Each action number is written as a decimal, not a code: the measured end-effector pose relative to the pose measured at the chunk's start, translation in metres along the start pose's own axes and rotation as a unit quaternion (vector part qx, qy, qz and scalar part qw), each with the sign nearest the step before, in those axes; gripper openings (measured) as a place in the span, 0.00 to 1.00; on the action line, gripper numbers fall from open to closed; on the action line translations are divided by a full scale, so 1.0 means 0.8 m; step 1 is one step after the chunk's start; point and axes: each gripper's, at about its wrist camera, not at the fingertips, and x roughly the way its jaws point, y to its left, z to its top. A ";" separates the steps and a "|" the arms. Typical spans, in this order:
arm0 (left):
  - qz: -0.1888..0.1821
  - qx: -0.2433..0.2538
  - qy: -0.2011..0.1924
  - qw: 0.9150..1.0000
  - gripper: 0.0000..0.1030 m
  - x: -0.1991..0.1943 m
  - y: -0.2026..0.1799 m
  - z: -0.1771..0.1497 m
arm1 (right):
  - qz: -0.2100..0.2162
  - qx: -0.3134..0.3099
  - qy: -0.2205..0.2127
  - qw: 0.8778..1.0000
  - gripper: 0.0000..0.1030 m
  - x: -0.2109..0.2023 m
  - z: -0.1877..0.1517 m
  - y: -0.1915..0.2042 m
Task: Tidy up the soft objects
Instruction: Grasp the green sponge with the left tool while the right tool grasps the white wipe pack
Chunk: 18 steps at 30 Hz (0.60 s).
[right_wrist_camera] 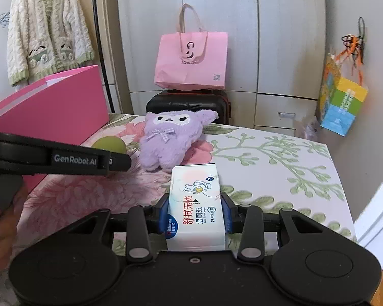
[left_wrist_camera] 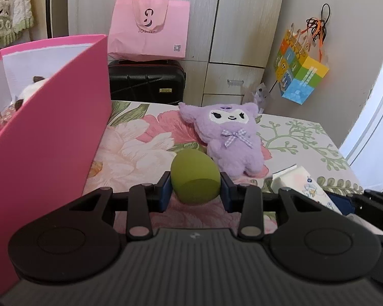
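My left gripper (left_wrist_camera: 195, 191) is shut on a green egg-shaped soft sponge (left_wrist_camera: 194, 177), held just above the floral bed sheet (left_wrist_camera: 140, 148). A purple plush toy (left_wrist_camera: 229, 137) lies on the bed just beyond it, to the right. My right gripper (right_wrist_camera: 194, 216) is shut on a white pack of wet wipes (right_wrist_camera: 195, 204). The right wrist view also shows the plush (right_wrist_camera: 166, 137), the sponge (right_wrist_camera: 109, 144) and the left gripper's body (right_wrist_camera: 63, 159) at left. A pink box (left_wrist_camera: 46, 132) stands at left with soft toys inside.
A black suitcase (left_wrist_camera: 146, 81) with a pink paper bag (left_wrist_camera: 148, 33) on it stands behind the bed against the wardrobe. A colourful gift bag (left_wrist_camera: 298, 74) hangs on the right wall. A knitted cardigan (right_wrist_camera: 46, 30) hangs at far left.
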 end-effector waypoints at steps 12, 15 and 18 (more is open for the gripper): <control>-0.032 -0.012 0.009 0.999 0.36 -0.048 0.013 -0.030 | -0.006 0.028 0.003 1.000 0.44 -0.040 -0.031 0.024; -0.048 -0.011 0.011 0.999 0.36 -0.061 0.018 -0.041 | -0.009 0.026 -0.002 1.000 0.44 -0.052 -0.038 0.030; -0.049 0.001 0.014 0.999 0.36 -0.075 0.022 -0.053 | -0.008 0.020 0.001 1.000 0.44 -0.062 -0.042 0.036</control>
